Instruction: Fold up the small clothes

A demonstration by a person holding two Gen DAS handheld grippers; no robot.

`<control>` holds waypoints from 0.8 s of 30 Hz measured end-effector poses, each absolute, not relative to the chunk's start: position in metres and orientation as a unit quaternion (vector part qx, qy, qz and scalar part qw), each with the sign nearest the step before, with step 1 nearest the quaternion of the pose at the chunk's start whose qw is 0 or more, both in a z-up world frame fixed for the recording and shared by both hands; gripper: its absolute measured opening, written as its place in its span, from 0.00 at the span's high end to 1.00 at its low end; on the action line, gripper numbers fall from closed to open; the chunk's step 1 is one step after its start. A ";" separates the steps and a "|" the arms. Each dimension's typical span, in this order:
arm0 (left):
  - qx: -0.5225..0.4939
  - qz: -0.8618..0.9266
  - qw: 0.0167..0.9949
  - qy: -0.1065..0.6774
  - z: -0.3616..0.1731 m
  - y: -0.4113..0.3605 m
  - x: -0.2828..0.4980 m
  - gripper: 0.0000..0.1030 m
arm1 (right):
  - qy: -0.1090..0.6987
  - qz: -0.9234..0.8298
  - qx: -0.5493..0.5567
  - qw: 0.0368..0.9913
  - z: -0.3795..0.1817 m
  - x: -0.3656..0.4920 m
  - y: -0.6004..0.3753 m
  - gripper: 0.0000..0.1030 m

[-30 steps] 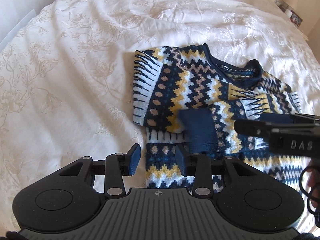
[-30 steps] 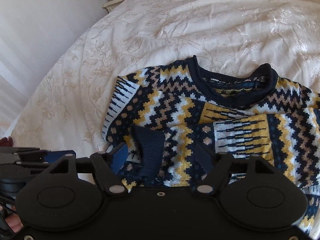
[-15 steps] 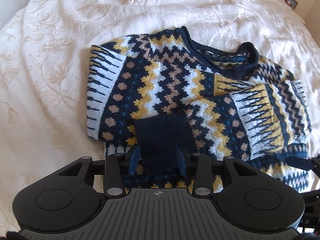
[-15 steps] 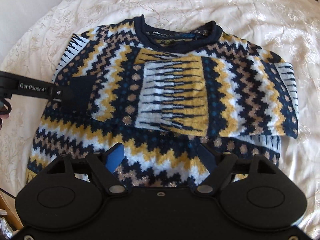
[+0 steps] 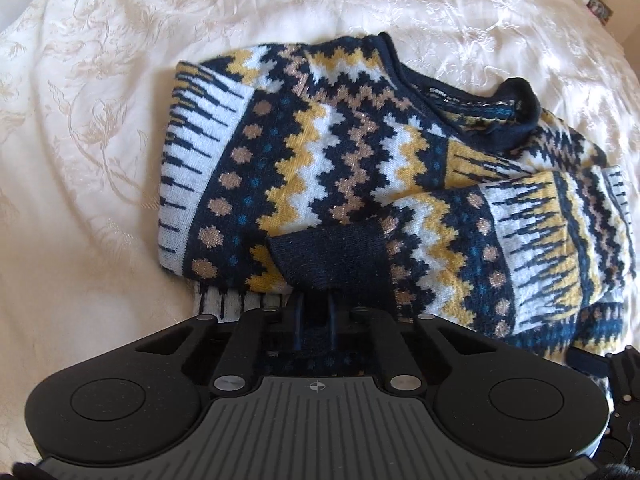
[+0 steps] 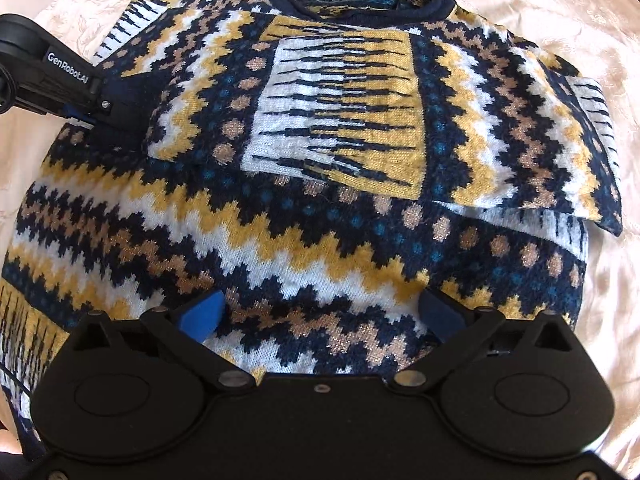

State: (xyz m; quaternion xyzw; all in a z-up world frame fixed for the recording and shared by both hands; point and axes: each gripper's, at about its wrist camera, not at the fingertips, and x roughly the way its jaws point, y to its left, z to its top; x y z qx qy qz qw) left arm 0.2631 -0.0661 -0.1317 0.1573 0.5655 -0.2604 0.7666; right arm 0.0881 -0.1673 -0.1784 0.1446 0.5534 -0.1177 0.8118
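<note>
A navy, yellow and white patterned knit sweater (image 5: 340, 168) lies on the bed, also filling the right wrist view (image 6: 320, 220). Both sleeves are folded across its chest. My left gripper (image 5: 316, 312) is shut on the navy cuff (image 5: 332, 256) of one sleeve; it also shows at the left of the right wrist view (image 6: 86, 110). My right gripper (image 6: 320, 314) is open and empty, its blue pads (image 6: 202, 314) just above the lower body of the sweater.
A cream floral bedspread (image 5: 100, 120) surrounds the sweater on all sides. Small items stand on a bedside surface at the far top right (image 5: 596, 0).
My left gripper moved onto the navy cuff and closed on it. My right gripper moved right and down, close over the sweater's lower body, staying open.
</note>
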 end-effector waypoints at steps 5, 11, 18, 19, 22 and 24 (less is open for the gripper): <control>0.203 -0.294 0.807 0.470 -0.084 -0.070 0.242 0.91 | 0.541 -0.124 0.146 0.819 -0.180 0.085 -0.162 0.00; 0.174 -0.287 0.814 0.475 -0.067 -0.062 0.258 0.91 | 0.543 -0.118 0.150 0.818 -0.180 0.083 -0.162 0.00; 0.161 -0.235 0.766 0.576 -0.118 -0.052 0.292 0.90 | 0.511 -0.135 0.227 0.818 -0.146 0.083 -0.193 0.11; 0.164 -0.228 0.758 0.589 -0.123 -0.051 0.294 0.89 | 0.498 -0.143 0.232 0.823 -0.138 0.083 -0.199 0.11; 0.175 -0.214 0.750 0.601 -0.134 -0.057 0.297 0.87 | 0.462 -0.153 0.239 0.840 -0.116 0.088 -0.215 0.11; 0.178 -0.209 0.748 0.604 -0.139 -0.059 0.297 0.87 | 0.448 -0.145 0.247 0.847 -0.108 0.095 -0.226 0.11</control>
